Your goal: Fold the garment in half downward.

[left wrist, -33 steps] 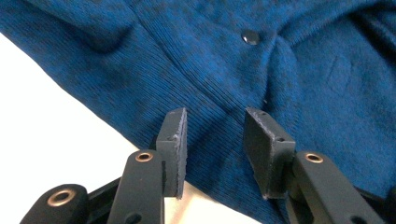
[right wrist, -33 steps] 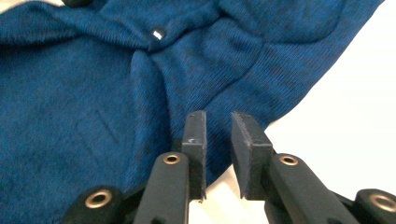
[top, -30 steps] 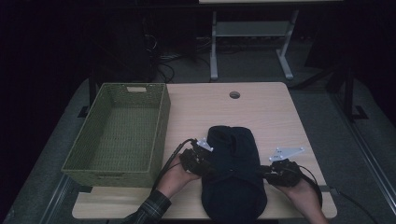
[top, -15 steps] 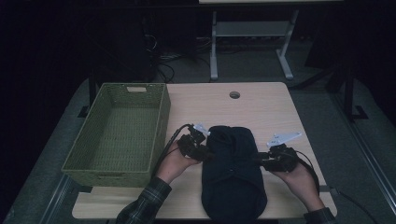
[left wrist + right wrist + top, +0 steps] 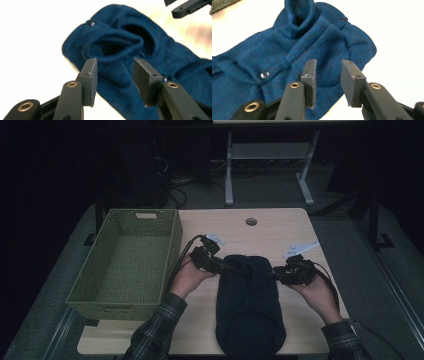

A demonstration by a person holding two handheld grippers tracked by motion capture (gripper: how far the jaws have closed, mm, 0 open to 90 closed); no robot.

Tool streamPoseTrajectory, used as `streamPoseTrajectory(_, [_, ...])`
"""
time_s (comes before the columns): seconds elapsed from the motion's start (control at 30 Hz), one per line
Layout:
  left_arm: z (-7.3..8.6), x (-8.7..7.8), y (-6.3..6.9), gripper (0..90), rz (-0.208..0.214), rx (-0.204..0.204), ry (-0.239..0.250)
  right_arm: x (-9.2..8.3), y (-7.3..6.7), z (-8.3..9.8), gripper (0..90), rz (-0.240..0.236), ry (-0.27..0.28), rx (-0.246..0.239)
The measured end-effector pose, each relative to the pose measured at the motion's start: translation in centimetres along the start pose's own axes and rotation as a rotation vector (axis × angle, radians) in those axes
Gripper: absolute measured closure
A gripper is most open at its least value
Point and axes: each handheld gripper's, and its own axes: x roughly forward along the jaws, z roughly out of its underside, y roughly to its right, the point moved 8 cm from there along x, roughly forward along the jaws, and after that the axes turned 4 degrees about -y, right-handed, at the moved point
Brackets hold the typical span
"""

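High view: folded dark-blue sweater (image 5: pixel 250 305) lies on table (image 5: pixel 280 227) beside green basket (image 5: pixel 125 260). Left claw (image 5: pixel 114 82) and right claw (image 5: pixel 327 81) flank its far end, jaws released, just opening, probably after smoothing the fold.

garment (image 5: pixel 250 305) on table (image 5: pixel 280 227), near edge | basket (image 5: pixel 125 262) left of garment

Your table (image 5: pixel 280 225) is a light wooden top with a round hole (image 5: pixel 251 221) near its far edge. On it lie a green woven basket (image 5: pixel 95 290) along the left side and a dark blue garment (image 5: pixel 250 312) at the near middle.
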Motion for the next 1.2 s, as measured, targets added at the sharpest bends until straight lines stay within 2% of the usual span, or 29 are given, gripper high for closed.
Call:
streamPoseTrajectory(0.1, [-0.8, -0.2, -0.7, 54.9, -0.007, -0.014, 0.018, 0.1, 0.7, -0.7, 65.2, -0.003, 0.012, 0.008])
streamPoseTrajectory(0.3, [-2.2, 0.2, -2.5, 55.7, -0.048, 0.000, 0.017, 0.6, 2.0, -2.2, 65.1, 0.005, 0.013, 0.013])
streamPoseTrajectory(0.47, [-3.2, 1.1, -4.2, 55.9, -0.059, -0.022, 0.025, 1.4, 2.9, -3.3, 65.1, 0.002, 0.009, 0.022])
streamPoseTrajectory(0.53, [-3.3, 1.6, -4.9, 55.3, -0.065, -0.021, 0.011, 1.8, 3.3, -3.7, 65.2, 0.006, 0.019, 0.021])
streamPoseTrajectory(0.67, [-3.7, 2.8, -5.8, 54.1, -0.061, -0.032, 0.003, 3.1, 4.4, -4.2, 65.1, 0.007, 0.004, 0.039])
streamPoseTrajectory(0.7, [-3.7, 3.6, -6.2, 53.9, -0.063, -0.029, -0.016, 3.3, 4.7, -4.2, 64.8, 0.012, -0.003, 0.042])
streamPoseTrajectory(0.9, [-3.2, 5.5, -7.0, 52.3, -0.078, -0.008, -0.065, 4.7, 6.0, -4.2, 64.1, 0.024, -0.001, 0.067])
streamPoseTrajectory(0.97, [-3.0, 6.4, -7.1, 51.2, -0.076, -0.019, -0.074, 5.6, 6.7, -3.7, 63.1, 0.022, -0.011, 0.096])
streamPoseTrajectory(1.2, [-1.9, 8.4, -7.6, 49.5, -0.056, -0.029, -0.118, 6.8, 7.7, -2.9, 62.3, 0.020, -0.036, 0.120])
